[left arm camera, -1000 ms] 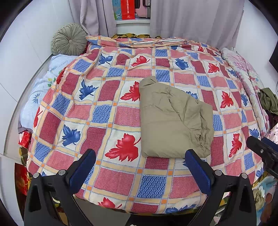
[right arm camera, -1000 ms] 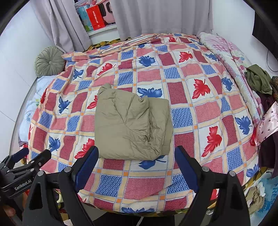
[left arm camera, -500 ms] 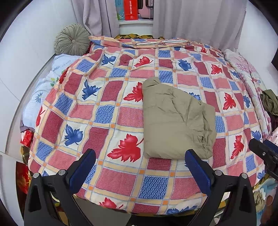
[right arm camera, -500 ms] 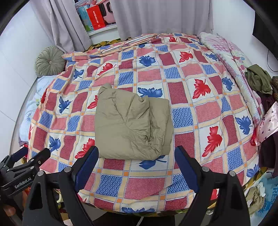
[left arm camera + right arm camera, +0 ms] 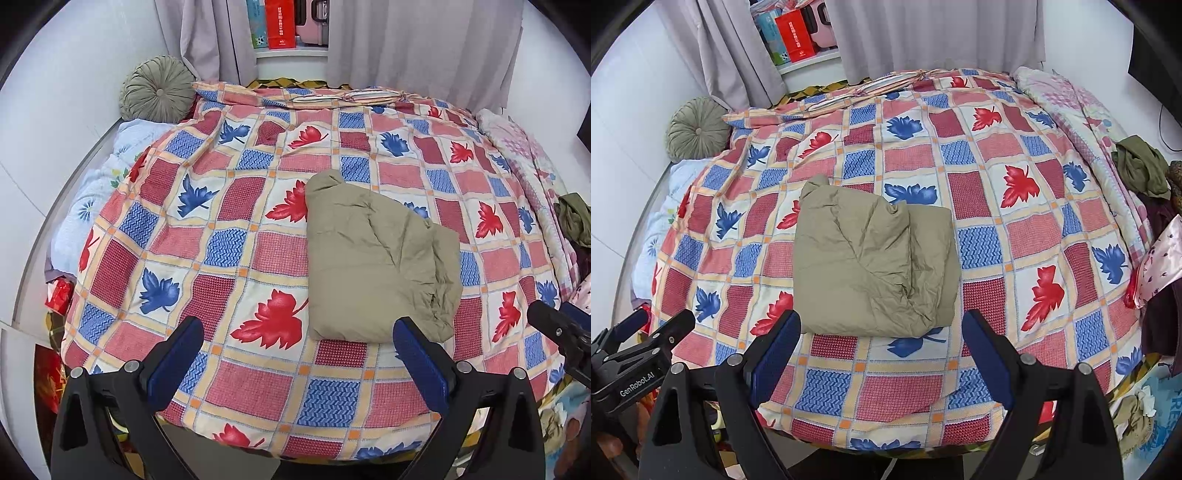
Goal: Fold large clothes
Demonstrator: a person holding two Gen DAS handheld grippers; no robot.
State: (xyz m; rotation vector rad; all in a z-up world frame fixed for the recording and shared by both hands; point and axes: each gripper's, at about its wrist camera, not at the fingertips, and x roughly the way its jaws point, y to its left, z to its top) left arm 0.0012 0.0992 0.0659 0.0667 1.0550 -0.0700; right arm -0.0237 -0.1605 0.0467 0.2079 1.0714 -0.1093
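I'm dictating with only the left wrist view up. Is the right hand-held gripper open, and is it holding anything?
Observer: It's open. The right hand-held gripper holds nothing; the garment lies folded on the bed, not in its jaws.
Operator: Any marking on my left hand-held gripper?
Observer: Yes, the right wrist view shows its side, which reads GenRobot.AI.
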